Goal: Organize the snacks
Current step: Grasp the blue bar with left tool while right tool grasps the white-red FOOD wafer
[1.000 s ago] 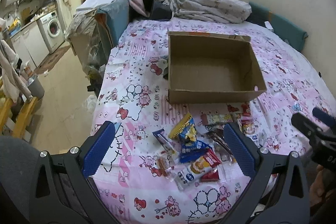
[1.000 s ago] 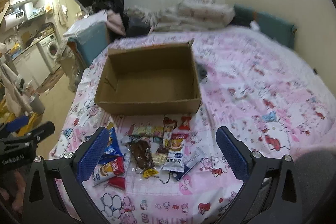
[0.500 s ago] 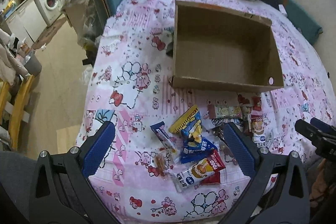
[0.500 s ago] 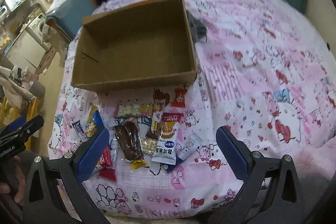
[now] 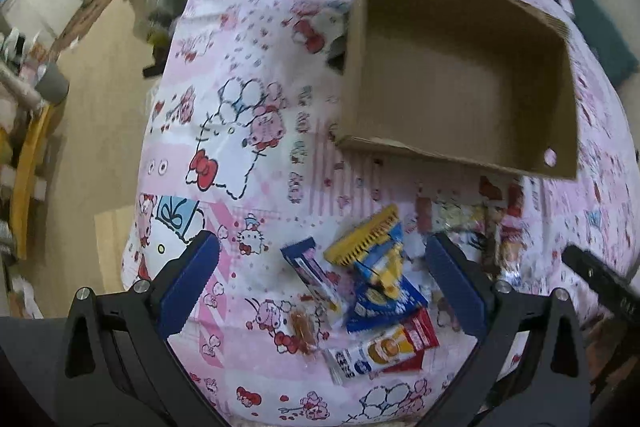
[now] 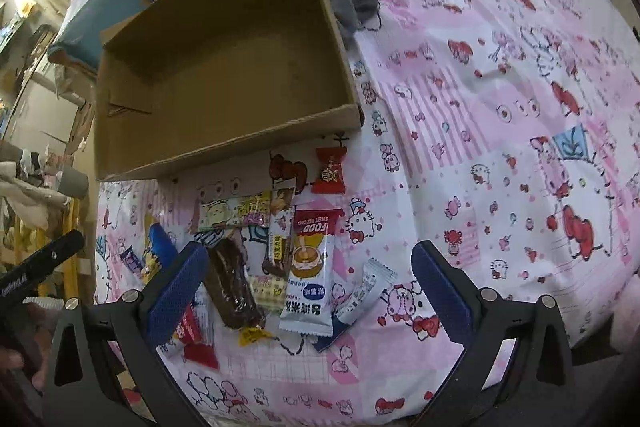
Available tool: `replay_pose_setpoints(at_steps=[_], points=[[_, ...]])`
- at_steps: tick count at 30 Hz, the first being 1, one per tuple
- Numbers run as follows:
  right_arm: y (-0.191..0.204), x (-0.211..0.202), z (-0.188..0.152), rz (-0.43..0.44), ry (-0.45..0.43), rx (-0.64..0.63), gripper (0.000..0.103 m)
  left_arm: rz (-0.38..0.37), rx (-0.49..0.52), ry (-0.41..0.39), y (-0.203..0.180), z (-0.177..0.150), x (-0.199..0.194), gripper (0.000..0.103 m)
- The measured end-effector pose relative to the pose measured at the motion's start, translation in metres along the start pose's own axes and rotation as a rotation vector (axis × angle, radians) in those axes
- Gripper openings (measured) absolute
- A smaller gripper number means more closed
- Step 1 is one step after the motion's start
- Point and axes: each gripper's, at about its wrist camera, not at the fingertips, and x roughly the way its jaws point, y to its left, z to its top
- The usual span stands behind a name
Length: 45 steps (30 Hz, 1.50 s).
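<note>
Left tool (image 5: 322,277) wide open, holding nothing, above the blue-and-yellow packet (image 5: 380,267) and the blue bar wrapper (image 5: 310,273). Right tool (image 6: 308,281) also wide open and empty, over the white rice-cake packet (image 6: 308,275) and the brown bar (image 6: 234,291). Snacks lie loose on the bed (image 6: 500,107), just in front of the cardboard box (image 6: 224,67). Red candy (image 6: 330,171) near the box's front wall.

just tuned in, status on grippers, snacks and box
Left gripper open, empty, over the snack pile. Right gripper open, empty, above the rice cake packet. Cardboard box holds nothing. Nothing blocking between snacks and box.
</note>
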Motion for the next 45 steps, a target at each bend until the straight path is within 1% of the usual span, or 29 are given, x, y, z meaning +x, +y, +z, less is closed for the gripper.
replay_pose_setpoints(at_steps=[4, 7, 9, 10, 11, 12, 13, 14, 15, 17, 18, 19, 20, 21, 25, 26, 28, 29, 30, 31, 32, 33, 34, 37, 40, 41, 43, 44, 45], points=[[-0.005, 0.012, 0.0, 0.022, 0.025, 0.034, 0.103, 0.0, -0.05, 0.093, 0.01, 0.003, 0.027, 0.102], [-0.005, 0.015, -0.001, 0.017, 0.025, 0.032, 0.103, 0.025, -0.035, 0.129, 0.012, -0.006, 0.044, 0.102], [-0.005, 0.016, -0.001, 0.012, 0.024, 0.031, 0.103, 0.022, -0.102, 0.161, 0.024, -0.016, 0.052, 0.091], [-0.005, 0.017, -0.001, 0.014, 0.023, 0.031, 0.103, 0.016, -0.138, 0.181, 0.029, -0.021, 0.056, 0.089], [-0.005, 0.017, -0.001, 0.015, 0.022, 0.031, 0.103, 0.013, -0.161, 0.197, 0.033, -0.025, 0.059, 0.082], [-0.005, 0.017, -0.001, 0.015, 0.022, 0.032, 0.103, 0.009, -0.18, 0.231, 0.037, -0.031, 0.066, 0.073], [-0.006, 0.017, -0.001, 0.015, 0.021, 0.033, 0.103, -0.001, -0.182, 0.26, 0.037, -0.033, 0.072, 0.067], [-0.006, 0.018, 0.0, 0.017, 0.023, 0.036, 0.103, -0.013, -0.179, 0.278, 0.035, -0.034, 0.076, 0.055], [-0.007, 0.018, 0.001, 0.022, 0.024, 0.04, 0.103, -0.028, -0.169, 0.292, 0.032, -0.035, 0.08, 0.049], [-0.007, 0.019, 0.001, 0.027, 0.025, 0.042, 0.103, -0.021, -0.134, 0.283, 0.024, -0.034, 0.084, 0.047], [-0.006, 0.019, 0.001, 0.026, 0.023, 0.042, 0.103, -0.012, -0.115, 0.279, 0.02, -0.034, 0.086, 0.039], [-0.006, 0.018, 0.002, 0.025, 0.021, 0.04, 0.103, -0.012, -0.105, 0.281, 0.017, -0.035, 0.089, 0.034], [-0.006, 0.018, 0.002, 0.025, 0.019, 0.04, 0.103, -0.016, -0.091, 0.289, 0.014, -0.035, 0.091, 0.022], [-0.007, 0.017, 0.001, 0.027, 0.019, 0.045, 0.103, -0.017, -0.077, 0.291, 0.011, -0.035, 0.093, 0.013], [-0.017, 0.018, 0.0, 0.047, 0.036, 0.088, 0.103, 0.017, -0.059, 0.263, 0.009, -0.031, 0.084, 0.013], [-0.02, 0.02, -0.001, 0.056, 0.047, 0.105, 0.103, 0.011, -0.068, 0.256, 0.011, -0.03, 0.081, 0.013], [-0.023, 0.024, -0.001, 0.082, 0.068, 0.126, 0.103, -0.027, -0.087, 0.243, 0.01, -0.024, 0.072, 0.013], [-0.023, 0.027, -0.002, 0.095, 0.086, 0.131, 0.1, -0.031, -0.091, 0.233, 0.011, -0.024, 0.067, 0.013], [-0.021, 0.03, -0.002, 0.103, 0.098, 0.129, 0.088, -0.032, -0.09, 0.216, 0.011, -0.022, 0.06, 0.013], [-0.019, 0.034, -0.002, 0.117, 0.123, 0.12, 0.079, -0.03, -0.089, 0.208, 0.012, -0.021, 0.056, 0.013], [-0.015, 0.038, -0.003, 0.129, 0.152, 0.104, 0.067, -0.032, -0.093, 0.197, 0.014, -0.02, 0.049, 0.013], [-0.011, 0.041, -0.004, 0.137, 0.165, 0.091, 0.062, -0.033, -0.098, 0.192, 0.015, -0.019, 0.043, 0.013], [-0.006, 0.045, -0.007, 0.136, 0.181, 0.067, 0.061, -0.03, -0.097, 0.187, 0.015, -0.019, 0.038, 0.013], [0.01, 0.055, -0.013, 0.06, 0.215, -0.023, 0.061, -0.034, -0.096, 0.183, 0.013, -0.018, 0.03, 0.013], [0.012, 0.067, -0.018, -0.011, 0.252, -0.041, 0.06, -0.049, -0.103, 0.195, 0.015, -0.021, 0.028, 0.013], [0.013, 0.071, -0.02, -0.032, 0.264, -0.046, 0.06, -0.055, -0.11, 0.199, 0.02, -0.023, 0.037, 0.013], [0.016, 0.075, -0.023, -0.059, 0.275, -0.072, 0.06, -0.064, -0.118, 0.205, 0.021, -0.025, 0.036, 0.013], [0.017, 0.078, -0.023, -0.072, 0.276, -0.086, 0.058, -0.067, -0.116, 0.202, 0.026, -0.022, 0.046, 0.013], [0.018, 0.079, -0.024, -0.077, 0.279, -0.1, 0.051, -0.068, -0.109, 0.193, 0.024, -0.022, 0.042, 0.013]])
